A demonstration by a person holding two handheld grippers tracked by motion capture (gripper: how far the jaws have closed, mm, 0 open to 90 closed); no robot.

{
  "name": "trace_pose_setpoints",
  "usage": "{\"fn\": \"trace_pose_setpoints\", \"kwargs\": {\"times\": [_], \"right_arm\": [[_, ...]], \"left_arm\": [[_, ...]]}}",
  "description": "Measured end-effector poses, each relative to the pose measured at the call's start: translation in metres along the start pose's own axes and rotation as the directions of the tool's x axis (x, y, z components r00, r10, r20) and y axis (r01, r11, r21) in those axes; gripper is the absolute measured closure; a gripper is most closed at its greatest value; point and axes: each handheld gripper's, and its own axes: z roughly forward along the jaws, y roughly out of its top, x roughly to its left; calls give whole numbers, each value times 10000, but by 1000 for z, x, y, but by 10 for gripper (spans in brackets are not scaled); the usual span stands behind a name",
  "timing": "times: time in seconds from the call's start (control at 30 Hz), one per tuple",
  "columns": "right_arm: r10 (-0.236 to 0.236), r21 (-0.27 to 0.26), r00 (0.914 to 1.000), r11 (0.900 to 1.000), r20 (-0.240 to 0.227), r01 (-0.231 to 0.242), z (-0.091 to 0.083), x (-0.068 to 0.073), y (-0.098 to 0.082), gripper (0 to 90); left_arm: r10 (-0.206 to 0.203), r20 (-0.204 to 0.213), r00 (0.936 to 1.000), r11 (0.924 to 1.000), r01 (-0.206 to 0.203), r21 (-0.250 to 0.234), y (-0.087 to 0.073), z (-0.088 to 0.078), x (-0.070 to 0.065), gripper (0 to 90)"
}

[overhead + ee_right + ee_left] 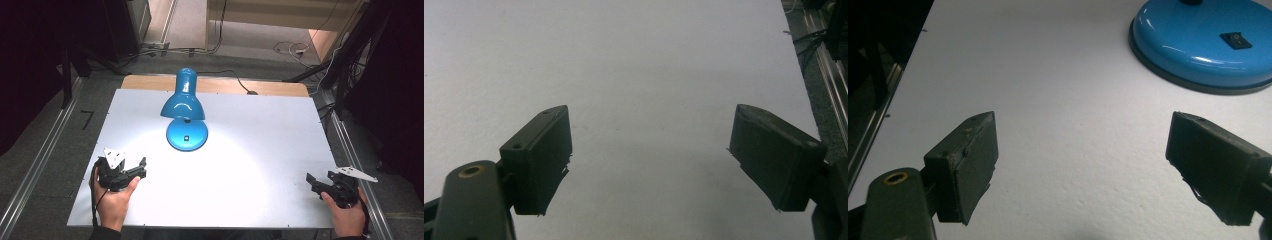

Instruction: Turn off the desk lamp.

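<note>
White and matte, the surface (260, 165) spreads across the high view, with a strip of bare wood along its far edge. A pool of bright light falls on its middle.

A glossy blue desk lamp (184, 107) stands on the far half, a little left of centre. Its bell-shaped shade (182, 106) tips down toward the near side, over the round blue base (187, 136). A dark cord runs from the lamp off the far edge. In the left gripper view the base fills the upper right corner, with a small black rocker switch (1236, 40) on top.

The left hand-held gripper (131, 171) is at the near left of the surface, held in the person's left hand (114, 200), its jaws pointing toward the lamp. It is released: the jaws stand wide apart with bare surface between them. The base is near it but apart.

The right hand-held gripper (316, 183) is at the near right edge, held in the right hand (348, 216), well apart from the lamp. It too is released, jaws spread wide over bare white surface, gripping nothing.
</note>
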Motion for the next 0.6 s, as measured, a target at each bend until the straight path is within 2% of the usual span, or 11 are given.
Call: {"fn": "trace_pose_setpoints", "kwargs": {"times": [0.17,0.27,0.6], "right_arm": [[44,11,10000,10000,46,-44,0,-1,0,159],[3,-4,10000,10000,36,-3,0,0,0,159],[-77,29,10000,10000,40,77,1,2,1,160]], "left_arm": [[50,285,9996,10000,-51,26,2,2,-8,141],[-129,439,9990,9999,128,38,1,2,-7,141],[-336,528,9980,9994,337,-18,2,2,-6,141]]}}
